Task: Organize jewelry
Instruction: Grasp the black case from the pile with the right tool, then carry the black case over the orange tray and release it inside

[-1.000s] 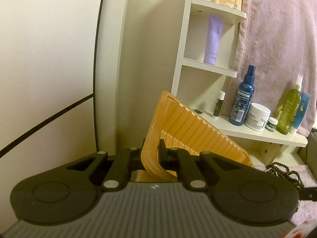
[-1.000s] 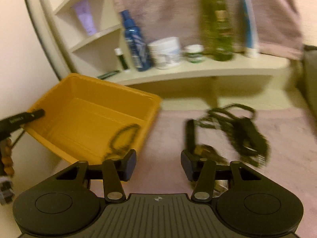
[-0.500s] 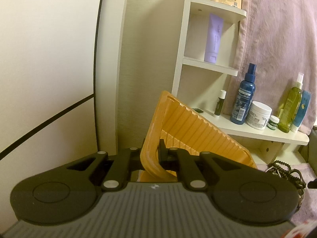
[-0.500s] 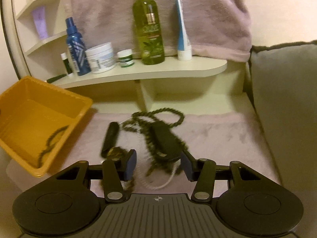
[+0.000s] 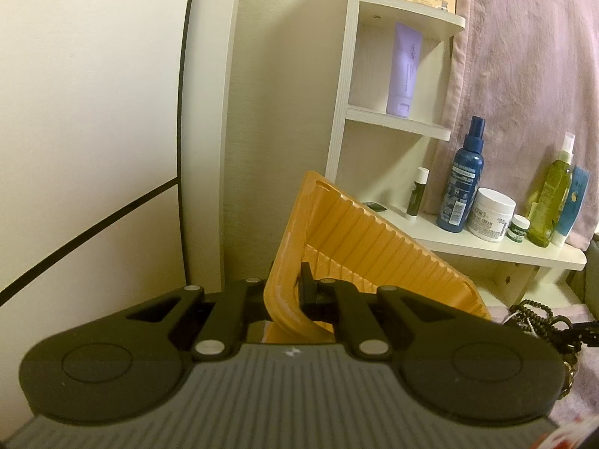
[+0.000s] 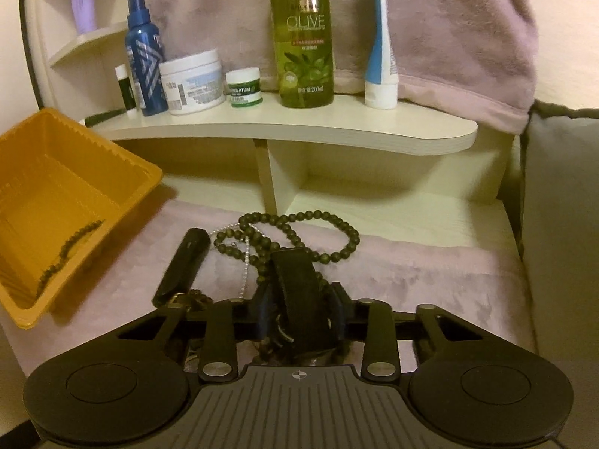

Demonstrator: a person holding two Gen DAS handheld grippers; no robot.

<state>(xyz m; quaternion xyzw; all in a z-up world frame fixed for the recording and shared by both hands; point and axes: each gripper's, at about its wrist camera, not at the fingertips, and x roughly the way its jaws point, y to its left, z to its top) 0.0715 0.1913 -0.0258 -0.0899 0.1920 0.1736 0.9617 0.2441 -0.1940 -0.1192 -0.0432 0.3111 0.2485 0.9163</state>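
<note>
My right gripper point(image 6: 297, 312) is closing around a dark strap point(image 6: 295, 292), likely a watch band. The strap sits directly between the jaws with its long axis running away from me along the fingers, so the pads meet its two edges. Whether they press yet I can't quite tell, though they look to be against it.

The strap lies over a long dark bead necklace point(image 6: 318, 224), whose loops spread just beyond my fingertips on the pink mat point(image 6: 430, 262). A thin silver chain point(image 6: 247, 258) threads through the same tangle, and a second dark strap point(image 6: 183, 265) lies just to the left, angled toward the tray. In my judgement a lift could drag beads or chain along.

My left gripper point(image 5: 288, 295) is clamped on the near rim of the orange tray point(image 5: 359, 235), holding it tilted. In the right wrist view the tray sits left of the pile, with one bead string point(image 6: 67, 247) already inside.

The right hand is at the pile; the left is tied up with the tray.

Count: two straps, one beaded necklace, one silver chain on the mat, one bead string in the tray, and one tray. On the shelf point(image 6: 299, 127) behind, I count seven toiletry containers.
</note>
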